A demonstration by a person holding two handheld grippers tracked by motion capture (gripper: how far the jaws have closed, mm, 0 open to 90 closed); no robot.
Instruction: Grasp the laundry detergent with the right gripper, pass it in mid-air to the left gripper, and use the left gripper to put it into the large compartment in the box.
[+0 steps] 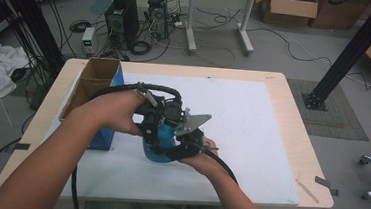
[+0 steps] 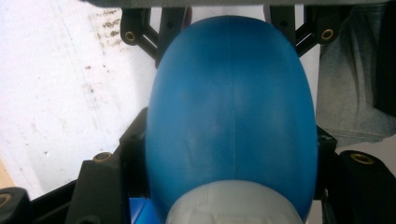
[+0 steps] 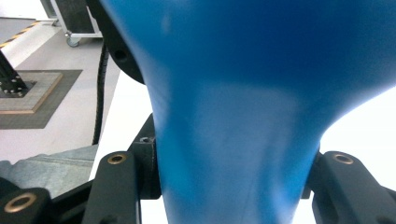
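Right gripper (image 1: 182, 147): nearest the worktop's near edge, held in the right hand (image 1: 204, 158); in the right gripper view its jaws press on either side of the blue bottle's narrow part.
Blue bottle (image 1: 159, 145): rounded blue body with a pale grey cap end (image 2: 233, 203), over the white mat (image 1: 252, 125) left of middle, caught between both sets of jaws.
Left gripper (image 1: 160, 117): just beyond, held in the left hand (image 1: 117, 111); jaws clamp the bottle's wide body from both sides.
Cardboard box (image 1: 94, 85): open, at the worktop's far-left corner, blue side facing in.
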